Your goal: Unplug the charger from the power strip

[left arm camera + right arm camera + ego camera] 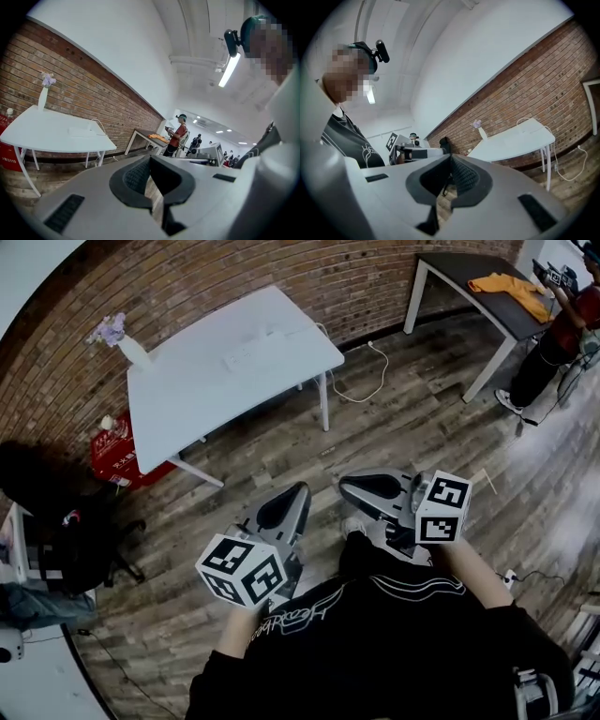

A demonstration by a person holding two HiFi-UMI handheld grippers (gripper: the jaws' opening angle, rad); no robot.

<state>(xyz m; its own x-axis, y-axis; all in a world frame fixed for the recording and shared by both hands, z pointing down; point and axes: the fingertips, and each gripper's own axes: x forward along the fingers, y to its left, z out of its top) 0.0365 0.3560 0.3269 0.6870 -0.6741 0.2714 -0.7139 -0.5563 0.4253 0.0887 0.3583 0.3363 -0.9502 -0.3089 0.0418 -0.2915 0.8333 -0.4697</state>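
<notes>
Left gripper (298, 491) and right gripper (345, 486) are held with jaws closed, empty, well apart from the power strip (247, 354) on the desk (187, 395).

- Head view: from the wearer's head, steeply down onto the grey wooden plank floor (281, 442); left tongs (300, 491) and right tongs (345, 486) close below.
- Left gripper view: rides the left tongs, facing along the jaws, which fill the foreground.
- Right gripper view: likewise on the right tongs.
- Shared by all three: white rectangular worktop (187, 399), distant, against the red brick wall (187, 277).
</notes>
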